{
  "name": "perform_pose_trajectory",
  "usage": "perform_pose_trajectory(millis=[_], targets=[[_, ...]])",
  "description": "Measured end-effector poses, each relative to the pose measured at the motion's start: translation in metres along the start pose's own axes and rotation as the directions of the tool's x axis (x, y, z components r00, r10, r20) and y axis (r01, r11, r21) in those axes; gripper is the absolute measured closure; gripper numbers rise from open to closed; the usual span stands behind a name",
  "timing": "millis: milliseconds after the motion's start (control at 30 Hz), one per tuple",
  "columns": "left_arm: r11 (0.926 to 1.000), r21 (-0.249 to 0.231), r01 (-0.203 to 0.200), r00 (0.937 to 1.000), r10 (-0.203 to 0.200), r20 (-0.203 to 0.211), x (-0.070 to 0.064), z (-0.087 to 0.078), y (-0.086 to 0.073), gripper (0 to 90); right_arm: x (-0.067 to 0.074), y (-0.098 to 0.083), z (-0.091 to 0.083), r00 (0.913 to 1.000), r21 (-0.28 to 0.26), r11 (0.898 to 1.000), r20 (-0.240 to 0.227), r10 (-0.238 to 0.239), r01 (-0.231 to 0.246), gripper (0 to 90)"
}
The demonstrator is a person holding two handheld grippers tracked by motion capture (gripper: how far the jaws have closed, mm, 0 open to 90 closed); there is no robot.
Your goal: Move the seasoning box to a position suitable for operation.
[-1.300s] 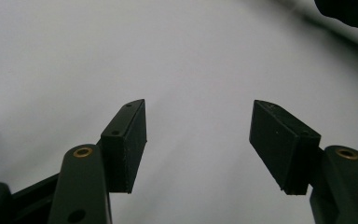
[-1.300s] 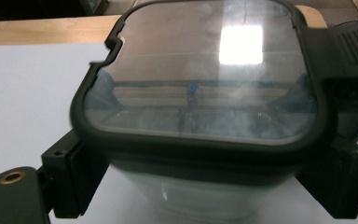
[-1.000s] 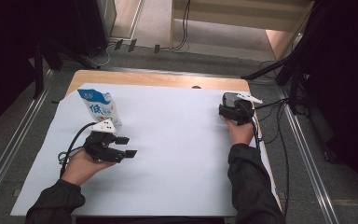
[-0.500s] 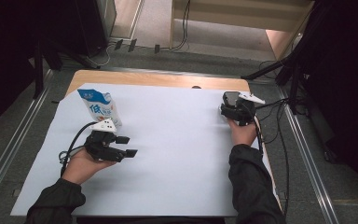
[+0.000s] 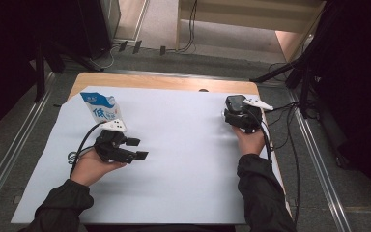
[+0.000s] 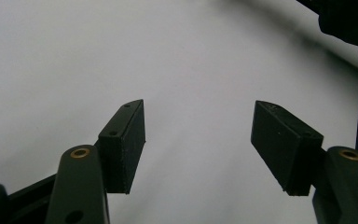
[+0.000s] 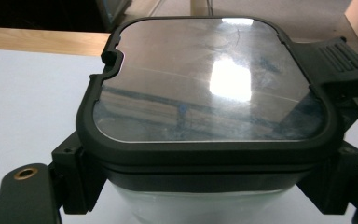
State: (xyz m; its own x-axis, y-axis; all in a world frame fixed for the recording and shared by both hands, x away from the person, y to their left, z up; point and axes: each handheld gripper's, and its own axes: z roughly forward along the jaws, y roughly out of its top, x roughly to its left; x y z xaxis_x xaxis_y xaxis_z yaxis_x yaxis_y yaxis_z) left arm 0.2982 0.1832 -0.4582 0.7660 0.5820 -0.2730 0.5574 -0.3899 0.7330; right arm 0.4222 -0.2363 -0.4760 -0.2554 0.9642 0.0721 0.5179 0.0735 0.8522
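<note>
While the right tool (image 7: 205,196) clamps a lidded container (image 7: 209,93) by its sides — rigid, slick, glassy on top — the left tool (image 6: 205,144) gapes empty at lower left.

I see a white sheet (image 5: 183,159) covering the light wooden worktop (image 5: 164,83). The carton (image 5: 101,108) is white with a blue top band and blue characters. Both the left gripper (image 5: 136,148) and the right gripper (image 5: 239,118) are black. The container (image 7: 214,88) in the right fingers (image 7: 74,182) has a black-framed clear lid (image 7: 200,79) over a clear body. My sleeves (image 5: 63,208) are black.
</note>
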Motion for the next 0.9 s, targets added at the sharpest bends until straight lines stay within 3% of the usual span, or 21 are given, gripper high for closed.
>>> perform_pose_trajectory(millis=[400,900], targets=[[0.9999,0.007,-0.011,0.9999,0.011,-0.007,0.003,0.009,0.009,35.9,0.032,-0.005,-0.015,0.9959,0.0,0.999,-0.084,-0.034,0.034,16.3],[0.9999,0.009,-0.009,0.9996,0.009,-0.028,0.009,0.011,0.013,36.2,0.077,-0.018,-0.037,0.9808,-0.001,0.997,-0.18,-0.076,0.077,16.2]])
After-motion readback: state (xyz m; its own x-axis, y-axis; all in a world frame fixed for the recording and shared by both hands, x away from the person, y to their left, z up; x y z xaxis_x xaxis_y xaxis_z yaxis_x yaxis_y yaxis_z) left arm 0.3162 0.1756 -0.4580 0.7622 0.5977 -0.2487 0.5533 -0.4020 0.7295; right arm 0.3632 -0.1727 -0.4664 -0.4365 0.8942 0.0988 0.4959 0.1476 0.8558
